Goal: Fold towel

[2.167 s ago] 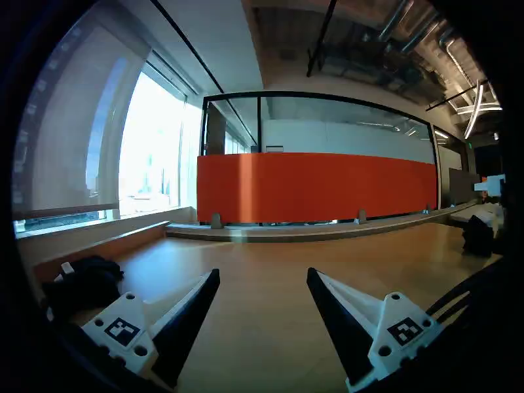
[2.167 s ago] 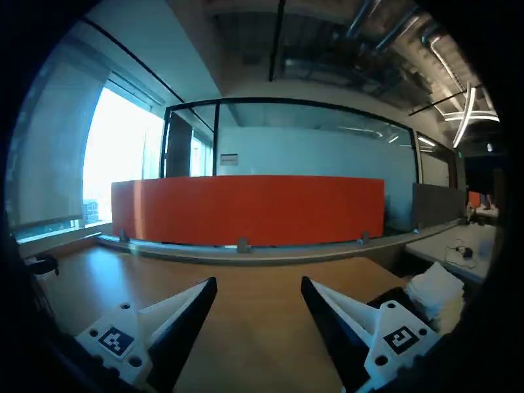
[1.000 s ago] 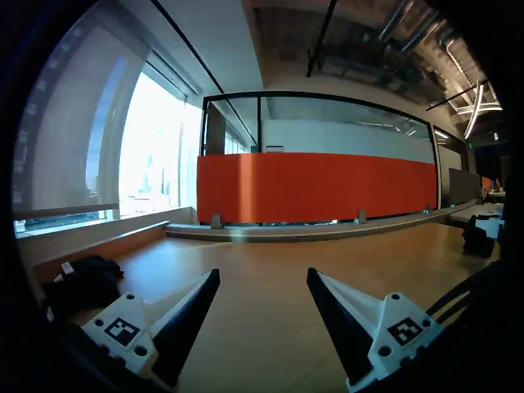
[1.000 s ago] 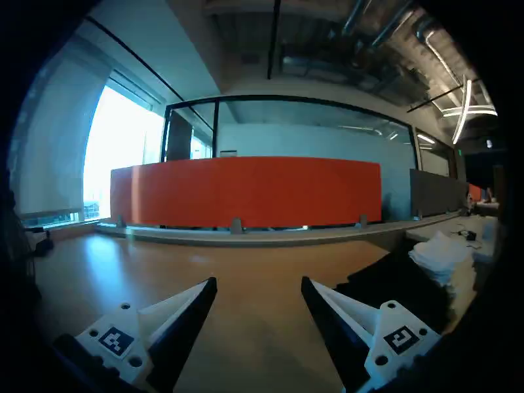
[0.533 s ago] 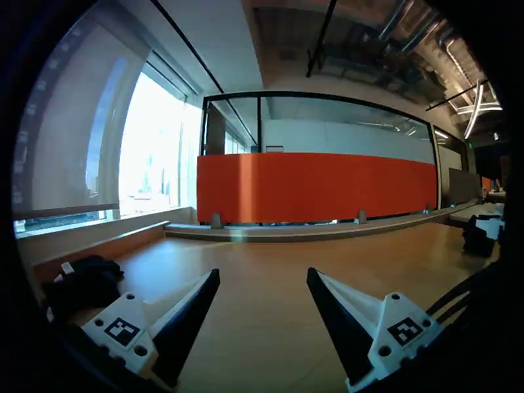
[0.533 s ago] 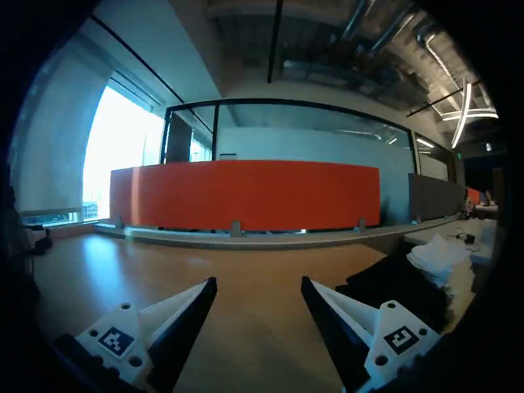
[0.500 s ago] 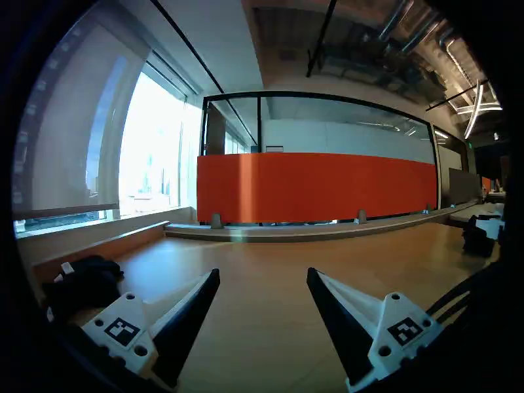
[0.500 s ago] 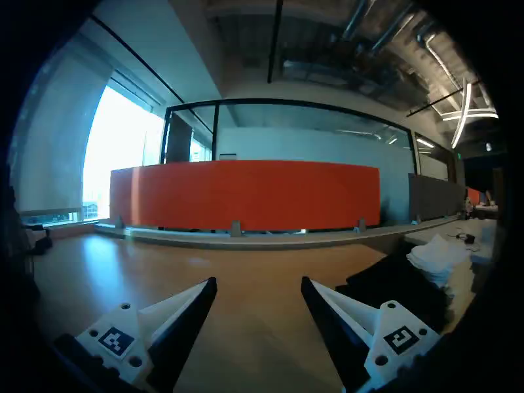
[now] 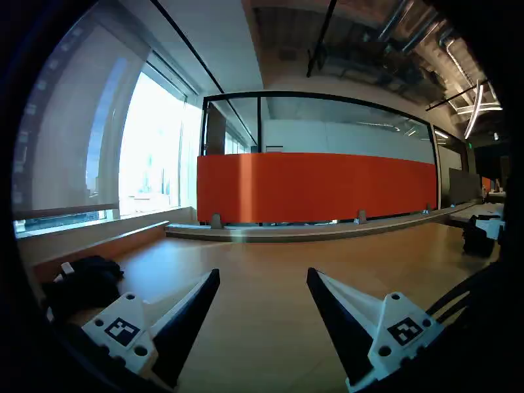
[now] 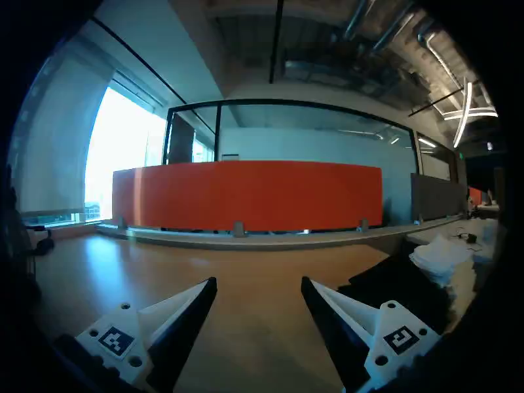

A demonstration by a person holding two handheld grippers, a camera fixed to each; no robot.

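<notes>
A stack of white folded towels (image 10: 440, 258) rests at the right edge of the right gripper view, on a dark cloth (image 10: 399, 283) spread over the wooden table (image 10: 255, 308). My right gripper (image 10: 258, 288) hovers low over the table, open, with nothing between its fingers; the towels lie to its right and farther off. In the left gripper view my left gripper (image 9: 262, 280) is open and empty above the same wooden table (image 9: 262, 308).
An orange divider panel (image 9: 314, 187) runs along the table's far edge, also the orange divider panel (image 10: 247, 203). A black bundle (image 9: 85, 278) lies at the left. A black and white object (image 9: 481, 234) sits at far right. Bright windows (image 9: 147, 157) line the left side.
The right gripper's view shifted slightly since a second ago, the towel stack sliding a bit right and down. The left gripper has stayed still.
</notes>
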